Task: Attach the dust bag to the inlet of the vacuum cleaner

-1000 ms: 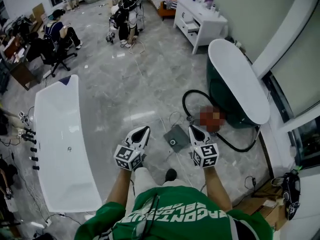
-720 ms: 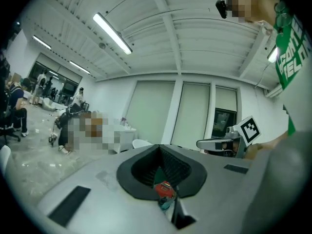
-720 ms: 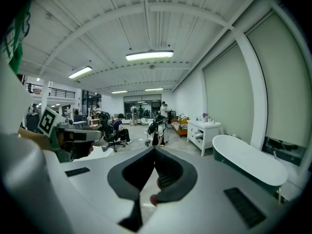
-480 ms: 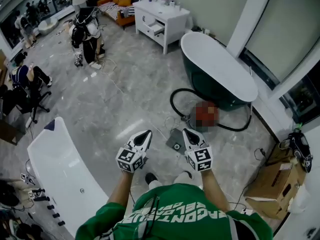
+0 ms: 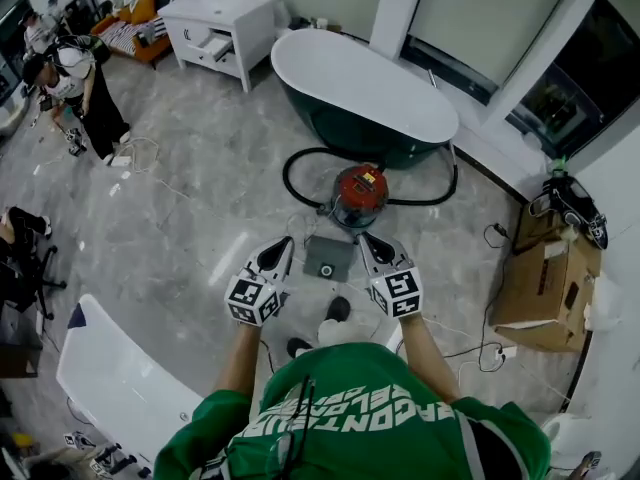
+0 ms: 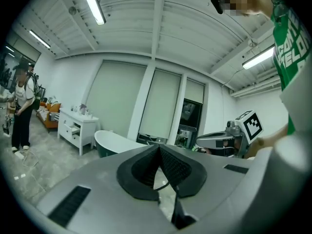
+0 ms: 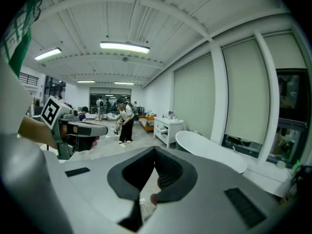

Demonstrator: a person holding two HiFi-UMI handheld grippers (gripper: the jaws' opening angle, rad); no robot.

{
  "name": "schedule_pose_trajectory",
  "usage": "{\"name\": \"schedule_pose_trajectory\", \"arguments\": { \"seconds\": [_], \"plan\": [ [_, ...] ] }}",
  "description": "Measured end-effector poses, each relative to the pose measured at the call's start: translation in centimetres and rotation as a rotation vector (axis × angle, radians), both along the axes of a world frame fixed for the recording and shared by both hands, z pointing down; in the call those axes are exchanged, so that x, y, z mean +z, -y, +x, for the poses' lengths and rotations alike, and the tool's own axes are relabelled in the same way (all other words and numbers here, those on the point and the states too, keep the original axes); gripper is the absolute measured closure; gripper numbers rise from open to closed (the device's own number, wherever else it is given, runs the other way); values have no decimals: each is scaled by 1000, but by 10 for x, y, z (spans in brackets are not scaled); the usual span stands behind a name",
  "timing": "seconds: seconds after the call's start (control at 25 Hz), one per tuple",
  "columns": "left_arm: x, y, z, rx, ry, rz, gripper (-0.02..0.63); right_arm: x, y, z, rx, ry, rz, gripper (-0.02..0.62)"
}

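View has swung round over the last second: the vacuum cleaner was off to the right of the head view, now it sits near centre, straight ahead of both tongs, so the person has squared up to it. Approach phase only, nothing picked up yet. The left gripper and right gripper have kept their spacing, held out level side by side. In their own views each pair of jaws meets at the tips with nothing between them (only floor and a bit of cable show through the gap behind). The dust bag lies flat on the floor, just in front of the vacuum cleaner on the person's side. In the head view it falls between the two grippers, but it's well below them and untouched. It looks like a grey square pad with a dark round opening near its nearer edge. The vacuum cleaner is a red drum with a dark top, its black hose looping on the floor beside the green bathtub. Can't make out the inlet from here. My read: next is opening one gripper and reaching down for the bag.
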State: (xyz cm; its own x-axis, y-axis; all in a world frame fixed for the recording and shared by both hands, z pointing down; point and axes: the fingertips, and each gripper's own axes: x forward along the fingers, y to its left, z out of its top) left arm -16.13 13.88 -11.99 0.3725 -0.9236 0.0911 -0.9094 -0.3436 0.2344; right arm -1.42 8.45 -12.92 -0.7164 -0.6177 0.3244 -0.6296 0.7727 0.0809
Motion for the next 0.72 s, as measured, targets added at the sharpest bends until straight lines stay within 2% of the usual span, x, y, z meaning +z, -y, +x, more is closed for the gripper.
{"name": "schedule_pose_trajectory", "arguments": {
  "seconds": [0.4, 0.72],
  "plan": [
    [2, 99, 65, 118, 58, -36, 601, 12, 80, 73, 141, 44, -41, 588],
    [21, 142, 116, 192, 113, -98, 601, 31, 115, 142, 258, 96, -111, 588]
  ]
}}
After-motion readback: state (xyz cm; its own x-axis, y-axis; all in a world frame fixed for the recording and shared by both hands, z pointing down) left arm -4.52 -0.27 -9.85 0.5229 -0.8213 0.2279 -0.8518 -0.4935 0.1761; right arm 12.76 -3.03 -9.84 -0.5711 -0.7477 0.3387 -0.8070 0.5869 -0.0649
